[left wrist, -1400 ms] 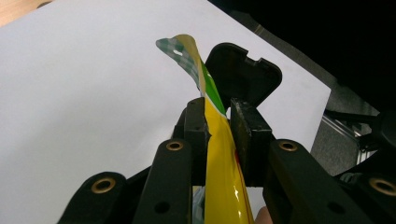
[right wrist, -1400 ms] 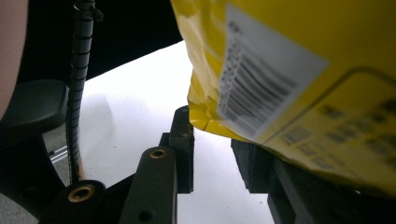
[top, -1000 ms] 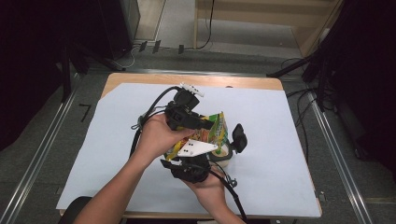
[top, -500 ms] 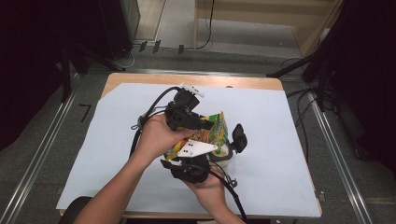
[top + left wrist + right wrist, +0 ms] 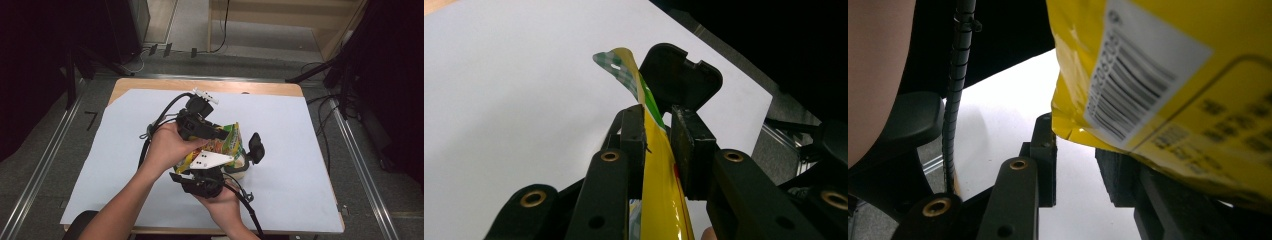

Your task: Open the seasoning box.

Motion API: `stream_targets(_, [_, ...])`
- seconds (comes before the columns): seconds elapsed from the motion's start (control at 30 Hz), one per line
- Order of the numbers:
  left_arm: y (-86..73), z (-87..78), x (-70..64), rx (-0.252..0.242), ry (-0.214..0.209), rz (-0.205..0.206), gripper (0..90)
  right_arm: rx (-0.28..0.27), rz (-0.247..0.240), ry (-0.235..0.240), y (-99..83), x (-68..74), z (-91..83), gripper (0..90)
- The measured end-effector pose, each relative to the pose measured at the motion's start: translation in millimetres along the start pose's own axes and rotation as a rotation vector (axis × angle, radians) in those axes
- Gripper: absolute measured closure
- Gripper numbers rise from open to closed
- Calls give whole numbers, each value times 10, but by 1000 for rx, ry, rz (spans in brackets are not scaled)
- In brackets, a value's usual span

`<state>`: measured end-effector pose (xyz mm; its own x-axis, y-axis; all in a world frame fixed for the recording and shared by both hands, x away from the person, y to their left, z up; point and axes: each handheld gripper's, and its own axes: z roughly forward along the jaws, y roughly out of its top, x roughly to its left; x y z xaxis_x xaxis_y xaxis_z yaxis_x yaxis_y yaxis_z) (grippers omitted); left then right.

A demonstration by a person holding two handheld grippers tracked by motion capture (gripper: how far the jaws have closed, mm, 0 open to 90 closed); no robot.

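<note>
A yellow and green snack bag (image 5: 229, 142) is held above the white sheet at the middle of the table. My left gripper (image 5: 220, 134) comes in from the left. In the left gripper view, the left gripper (image 5: 656, 117) is shut on the bag's (image 5: 659, 175) upper edge, and the checkered corner sticks out past the jaws. My right gripper (image 5: 236, 162) sits just below the bag, nearer the person. In the right gripper view, the right gripper (image 5: 1075, 145) stands open, and the bag's barcode side (image 5: 1168, 85) hangs over its right jaw without being pinched.
White paper (image 5: 300, 150) covers most of the wooden table (image 5: 250, 87). Black cables (image 5: 160, 120) trail from both grippers. A metal rail (image 5: 360, 165) runs along the table's right side, with dark equipment beyond it.
</note>
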<state>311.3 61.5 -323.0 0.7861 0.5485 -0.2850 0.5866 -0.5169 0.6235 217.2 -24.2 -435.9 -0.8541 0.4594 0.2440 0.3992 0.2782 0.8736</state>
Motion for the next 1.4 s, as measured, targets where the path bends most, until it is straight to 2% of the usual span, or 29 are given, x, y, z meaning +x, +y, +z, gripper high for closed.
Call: stream_targets(1.4, [-4,7,-5,-2,-4,4,766,5,-9,-4,0,1,-2,717])
